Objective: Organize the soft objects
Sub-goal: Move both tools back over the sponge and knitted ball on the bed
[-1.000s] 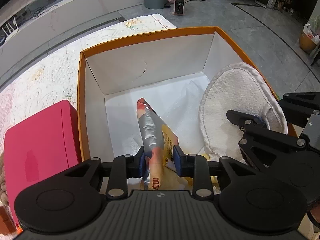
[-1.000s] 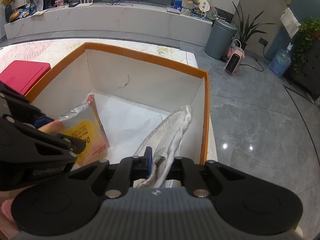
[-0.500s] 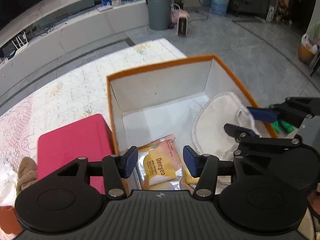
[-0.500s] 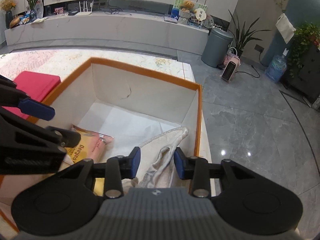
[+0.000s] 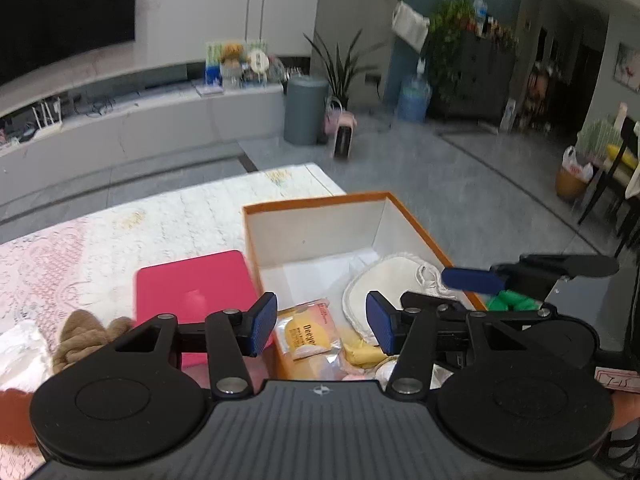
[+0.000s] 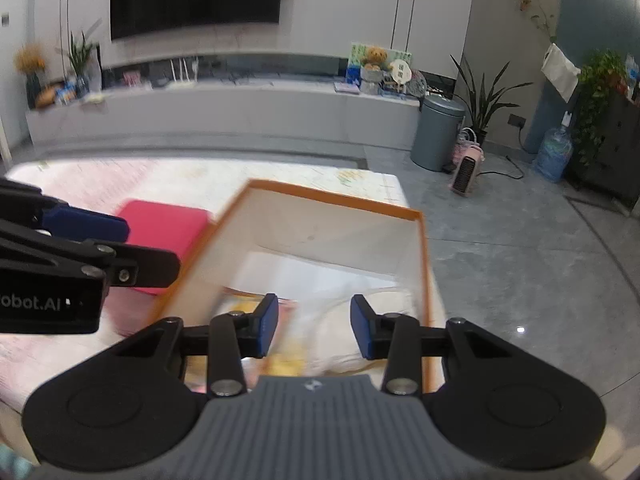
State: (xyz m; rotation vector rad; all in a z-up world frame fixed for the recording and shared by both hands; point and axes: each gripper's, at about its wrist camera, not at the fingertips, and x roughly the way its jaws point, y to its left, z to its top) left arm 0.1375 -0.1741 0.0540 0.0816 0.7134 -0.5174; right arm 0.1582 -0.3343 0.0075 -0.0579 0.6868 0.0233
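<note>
An orange box with a white inside (image 5: 312,202) (image 6: 336,198) stands on the lace-covered table. In it lie a yellow snack packet (image 5: 306,334) and a white round cloth pad (image 5: 390,280) (image 6: 384,320). My left gripper (image 5: 322,324) is open and empty, raised above the box's near left corner. My right gripper (image 6: 314,326) is open and empty above the box's near edge; it also shows at the right of the left wrist view (image 5: 472,280).
A pink flat case (image 5: 192,288) (image 6: 160,220) lies left of the box. A brown plush toy (image 5: 82,340) and white plastic lie at the table's left. Something green (image 5: 508,303) sits right of the box. Grey floor lies beyond the table edge.
Both grippers let go, the packet and the cloth pad now lying in the box. Both have opened wider and pulled up and back from the box.
</note>
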